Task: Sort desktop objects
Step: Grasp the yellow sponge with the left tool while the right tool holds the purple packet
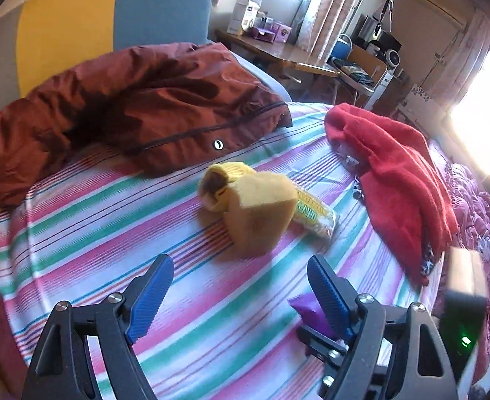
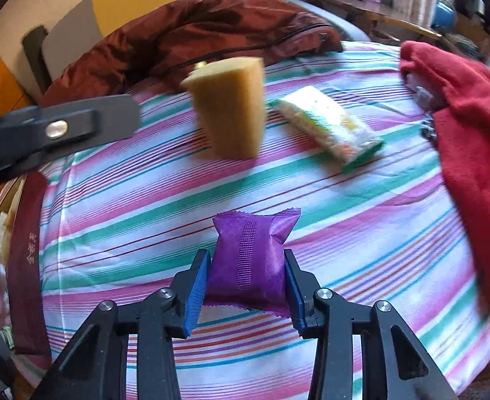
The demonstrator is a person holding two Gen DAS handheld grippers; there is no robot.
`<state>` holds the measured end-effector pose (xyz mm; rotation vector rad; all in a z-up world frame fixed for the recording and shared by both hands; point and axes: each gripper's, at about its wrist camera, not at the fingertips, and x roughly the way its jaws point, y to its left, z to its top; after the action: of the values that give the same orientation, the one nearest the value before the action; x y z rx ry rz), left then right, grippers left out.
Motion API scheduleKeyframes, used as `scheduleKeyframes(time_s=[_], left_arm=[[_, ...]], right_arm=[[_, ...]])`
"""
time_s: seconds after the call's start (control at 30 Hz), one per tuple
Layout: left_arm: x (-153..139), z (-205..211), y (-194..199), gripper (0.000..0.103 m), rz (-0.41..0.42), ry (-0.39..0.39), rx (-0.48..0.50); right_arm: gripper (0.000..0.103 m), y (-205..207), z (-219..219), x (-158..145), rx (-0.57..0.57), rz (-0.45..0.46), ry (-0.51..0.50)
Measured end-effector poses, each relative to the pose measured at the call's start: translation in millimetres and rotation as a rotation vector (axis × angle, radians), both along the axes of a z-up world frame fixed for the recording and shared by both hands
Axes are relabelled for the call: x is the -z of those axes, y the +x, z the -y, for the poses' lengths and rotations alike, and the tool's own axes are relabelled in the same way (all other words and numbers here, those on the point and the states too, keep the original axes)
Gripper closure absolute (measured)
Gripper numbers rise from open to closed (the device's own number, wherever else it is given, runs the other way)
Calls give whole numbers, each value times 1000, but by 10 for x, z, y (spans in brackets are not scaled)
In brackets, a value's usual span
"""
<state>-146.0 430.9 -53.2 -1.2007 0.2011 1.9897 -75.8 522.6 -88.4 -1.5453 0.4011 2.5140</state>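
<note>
Blue-padded left tongs (image 1: 235, 295) hang open and hold nothing. Ahead of them stands the yellow sponge (image 1: 258, 216), soft and light; pinch its flat sides. Right tongs (image 2: 246, 286) squeeze a purple packet (image 2: 249, 260), light, crinkly, probably slippery.

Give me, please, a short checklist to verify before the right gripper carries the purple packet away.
1. Right gripper shut on the purple packet: ok, a pad on each side.
2. Packet lifted clear of the striped sheet: cannot tell.
3. Left gripper open and holding nothing: ok.
4. Left gripper out of the right one's path: cannot tell; its finger shows close at the left of the right wrist view.
5. Yellow sponge and green snack pack apart from the packet: ok.
6. Place to put the packet in view: not ok, none seen.
</note>
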Motion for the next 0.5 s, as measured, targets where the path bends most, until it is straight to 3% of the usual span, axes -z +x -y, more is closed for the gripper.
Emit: scheduleKeyframes(time_s=[0.23, 0.43, 0.47, 0.5], left_arm=[[210, -472, -38, 19, -42, -49, 27], [398, -725, -128, 21, -97, -102, -15], [437, -752, -152, 31, -92, -110, -15], [481, -770, -180, 52, -74, -111, -9]], right_arm=[[60, 51, -337, -46, 131, -1, 15], [60, 57, -494, -26, 175, -8, -15], [60, 56, -498, -19, 174, -9, -17], [60, 54, -500, -16, 171, -9, -19]])
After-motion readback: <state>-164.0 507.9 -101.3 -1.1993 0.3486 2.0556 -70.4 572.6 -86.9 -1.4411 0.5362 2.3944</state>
